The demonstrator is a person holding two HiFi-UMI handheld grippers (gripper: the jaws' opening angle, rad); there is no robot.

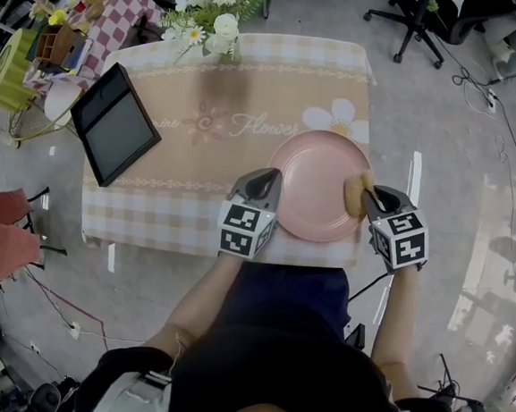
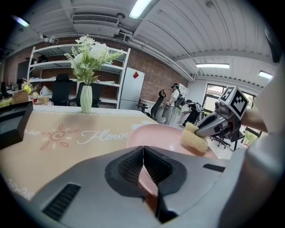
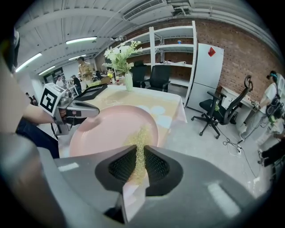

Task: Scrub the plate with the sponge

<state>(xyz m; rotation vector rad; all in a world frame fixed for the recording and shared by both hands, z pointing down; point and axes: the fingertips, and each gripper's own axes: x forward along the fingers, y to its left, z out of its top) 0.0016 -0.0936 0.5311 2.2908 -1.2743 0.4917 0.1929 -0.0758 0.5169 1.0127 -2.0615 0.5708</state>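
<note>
Our right gripper (image 3: 140,164) pinches the sponge (image 3: 140,141), which touches the right rim of the plate (image 1: 314,186); the open plate face lies to the sponge's left. Our left gripper (image 2: 143,165) is clamped on the plate's left rim, so we judge the scrub should sweep inward.

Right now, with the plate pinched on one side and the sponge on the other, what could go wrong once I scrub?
The plate lies near the front right corner of the table; a hard stroke could push it off. The left gripper is shut on only its thin rim, so the plate may slip free. The right gripper squeezes the sponge flat; its tips might scrape the plate.
</note>
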